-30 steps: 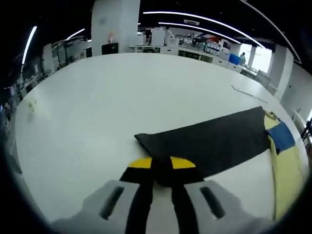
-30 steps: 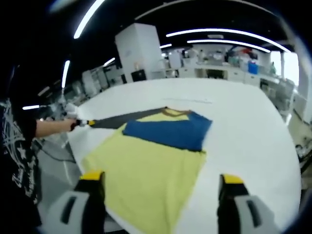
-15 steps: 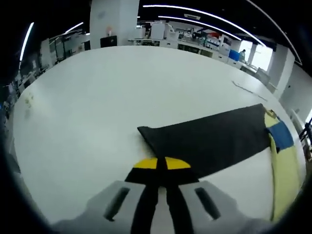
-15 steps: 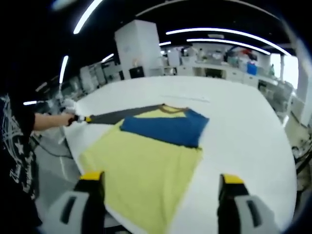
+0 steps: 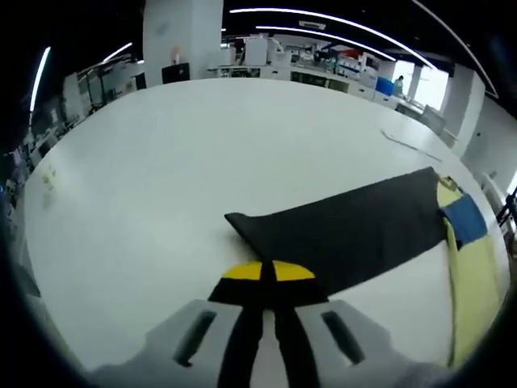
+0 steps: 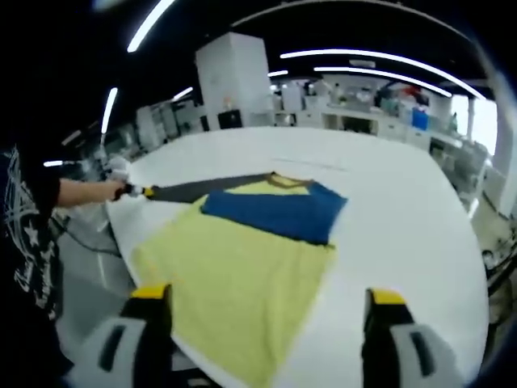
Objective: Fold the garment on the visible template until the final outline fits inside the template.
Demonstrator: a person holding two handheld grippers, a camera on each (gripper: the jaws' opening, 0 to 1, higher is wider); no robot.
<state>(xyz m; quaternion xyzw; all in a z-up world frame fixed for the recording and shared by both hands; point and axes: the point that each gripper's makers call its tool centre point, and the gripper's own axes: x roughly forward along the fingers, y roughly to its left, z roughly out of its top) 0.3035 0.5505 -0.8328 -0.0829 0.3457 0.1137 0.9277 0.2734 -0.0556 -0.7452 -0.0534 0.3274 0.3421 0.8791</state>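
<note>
A yellow garment (image 6: 242,275) lies flat on the white table (image 6: 404,210), with a blue sleeve (image 6: 275,214) folded across its upper part. Its black sleeve (image 6: 202,190) stretches out sideways to my left gripper (image 6: 129,191), held in a person's hand. In the left gripper view the black sleeve (image 5: 347,230) runs from the yellow body (image 5: 472,275) and blue patch (image 5: 464,220) to my left gripper (image 5: 260,272), which is shut on the sleeve's near edge. My right gripper (image 6: 266,303) stands open above the garment's lower hem, nothing between its fingers.
A thin strip (image 5: 412,147) lies on the table beyond the garment. The table's edge (image 6: 121,242) runs close to the garment on the person's side, where the person (image 6: 28,234) stands. Bare table (image 5: 202,145) spreads ahead of the left gripper.
The left jaws have closed fully on the black sleeve's edge. The right gripper stays open over the hem; its view shifted only slightly.
</note>
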